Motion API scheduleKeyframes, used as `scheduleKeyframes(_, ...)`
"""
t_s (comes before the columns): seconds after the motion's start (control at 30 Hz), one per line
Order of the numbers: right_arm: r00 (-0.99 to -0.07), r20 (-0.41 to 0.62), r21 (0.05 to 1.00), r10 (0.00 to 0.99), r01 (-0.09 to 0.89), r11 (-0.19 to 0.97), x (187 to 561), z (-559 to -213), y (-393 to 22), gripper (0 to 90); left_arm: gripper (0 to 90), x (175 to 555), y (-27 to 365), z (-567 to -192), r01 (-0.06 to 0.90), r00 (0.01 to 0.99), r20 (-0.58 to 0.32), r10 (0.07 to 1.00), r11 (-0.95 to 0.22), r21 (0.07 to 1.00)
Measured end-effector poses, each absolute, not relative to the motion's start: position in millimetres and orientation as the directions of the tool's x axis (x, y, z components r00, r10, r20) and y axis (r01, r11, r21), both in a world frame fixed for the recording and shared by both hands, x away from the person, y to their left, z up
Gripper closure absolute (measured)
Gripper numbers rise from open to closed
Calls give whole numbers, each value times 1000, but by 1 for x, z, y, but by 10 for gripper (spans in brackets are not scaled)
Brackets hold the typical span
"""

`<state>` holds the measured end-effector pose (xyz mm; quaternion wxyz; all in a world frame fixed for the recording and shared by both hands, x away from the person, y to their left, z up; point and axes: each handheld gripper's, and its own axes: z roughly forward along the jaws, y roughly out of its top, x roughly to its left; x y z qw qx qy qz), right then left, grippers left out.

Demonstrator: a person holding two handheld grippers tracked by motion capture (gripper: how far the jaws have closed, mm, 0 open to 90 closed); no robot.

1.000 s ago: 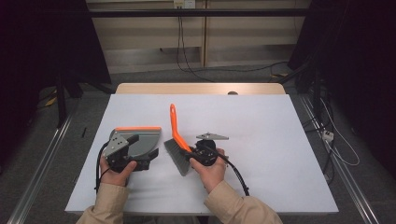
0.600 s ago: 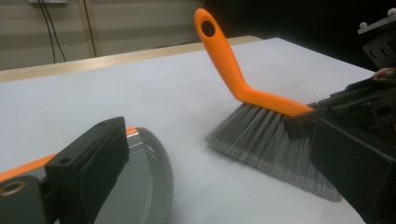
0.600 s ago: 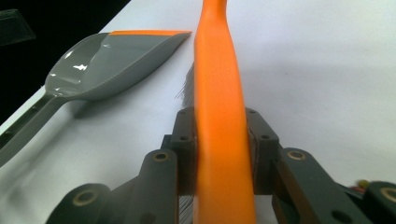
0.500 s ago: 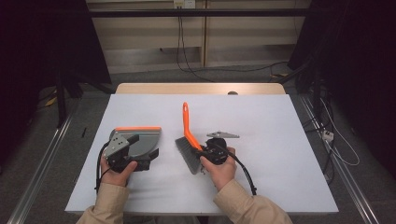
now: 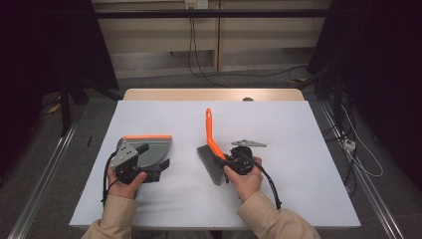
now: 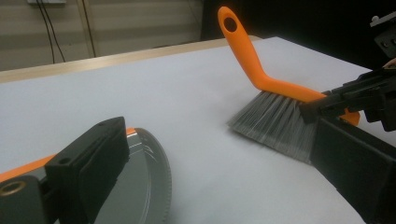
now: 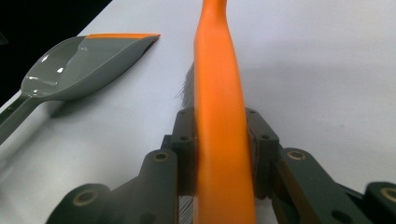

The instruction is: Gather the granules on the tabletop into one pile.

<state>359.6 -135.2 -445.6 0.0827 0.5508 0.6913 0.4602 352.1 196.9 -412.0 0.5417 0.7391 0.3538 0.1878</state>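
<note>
Nearest the person, the left gripper (image 5: 130, 167) sits at the left of the white surface (image 5: 298, 199), with its jaws clamped on the rear of the grey dustpan (image 5: 149, 152), which lies flat with its orange-edged lip pointing away. To the right, well apart from the dustpan, the right gripper (image 5: 234, 162) has its jaws clamped on the orange handle of the brush (image 5: 213, 144). The grey bristles (image 6: 275, 119) point towards the dustpan, just above or on the surface. The handle rises away from the person, its hanging hole at the far tip.
</note>
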Motion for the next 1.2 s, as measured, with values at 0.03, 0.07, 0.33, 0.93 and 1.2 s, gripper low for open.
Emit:
scheduleKeyframes(0.03,-377,394,727,838,686,-33,359,-446,-136,699,45,352,197,-412,319,679,-106,726,-163,934)
scheduleKeyframes(0.07,-377,393,727,839,686,-32,359,-446,-137,699,45,352,197,-412,319,680,-106,726,-163,933)
scheduleKeyframes(0.33,-373,377,732,848,681,-26,358,-444,-143,699,45,352,196,-412,321,680,-107,725,-163,933)
scheduleKeyframes(0.93,-348,390,727,852,685,-53,358,-443,-161,700,45,352,195,-413,321,683,-104,723,-169,932)
scheduleKeyframes(1.2,-366,442,730,819,678,-91,361,-434,-157,708,45,353,194,-413,320,684,-103,722,-170,932)
